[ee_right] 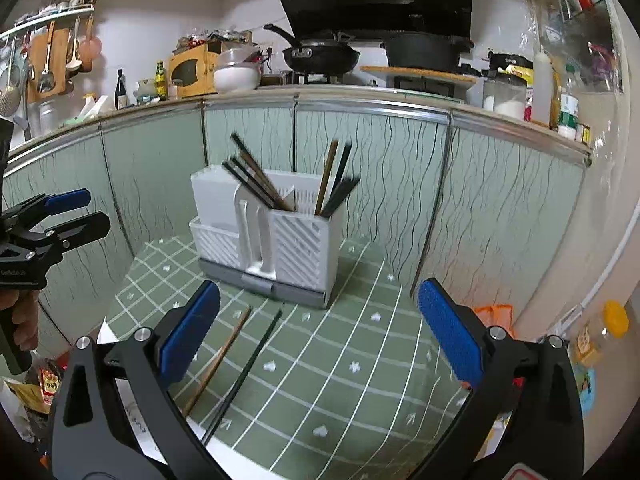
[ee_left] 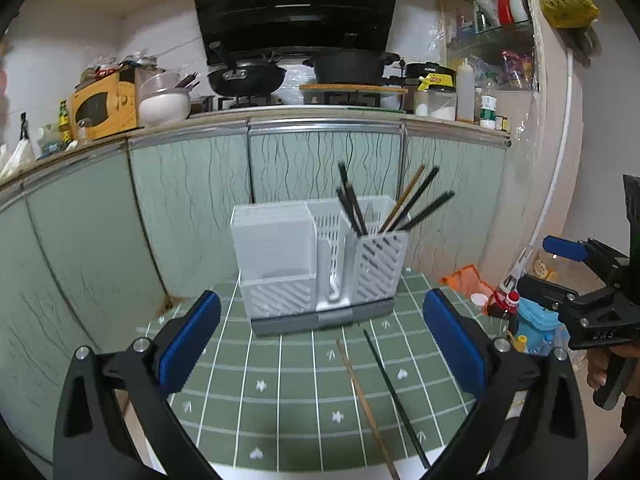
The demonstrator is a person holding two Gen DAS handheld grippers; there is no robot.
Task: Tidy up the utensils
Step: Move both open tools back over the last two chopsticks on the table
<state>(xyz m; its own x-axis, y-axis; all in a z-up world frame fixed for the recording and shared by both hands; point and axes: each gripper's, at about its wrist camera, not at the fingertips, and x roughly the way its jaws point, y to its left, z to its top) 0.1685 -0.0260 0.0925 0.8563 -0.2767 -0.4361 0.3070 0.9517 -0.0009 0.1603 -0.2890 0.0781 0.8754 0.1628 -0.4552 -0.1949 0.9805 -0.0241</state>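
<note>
A white slotted utensil holder (ee_left: 320, 256) on a grey base stands on the green checked table (ee_left: 288, 392); it also shows in the right wrist view (ee_right: 276, 236). Several dark and wooden chopsticks (ee_left: 400, 204) stand in its right compartment (ee_right: 332, 188). A wooden chopstick (ee_left: 364, 404) and a black chopstick (ee_left: 394, 396) lie loose on the table in front of the holder, also in the right wrist view, the wooden one (ee_right: 218, 362) left of the black one (ee_right: 246, 372). My left gripper (ee_left: 320, 344) is open and empty above the table. My right gripper (ee_right: 320, 332) is open and empty too.
Green cabinet doors (ee_left: 192, 208) rise close behind the table, with a cluttered counter and stove above. An orange bag and bottles (ee_left: 516, 312) sit on the floor to the right. The table's front edge (ee_right: 224, 456) is near the grippers.
</note>
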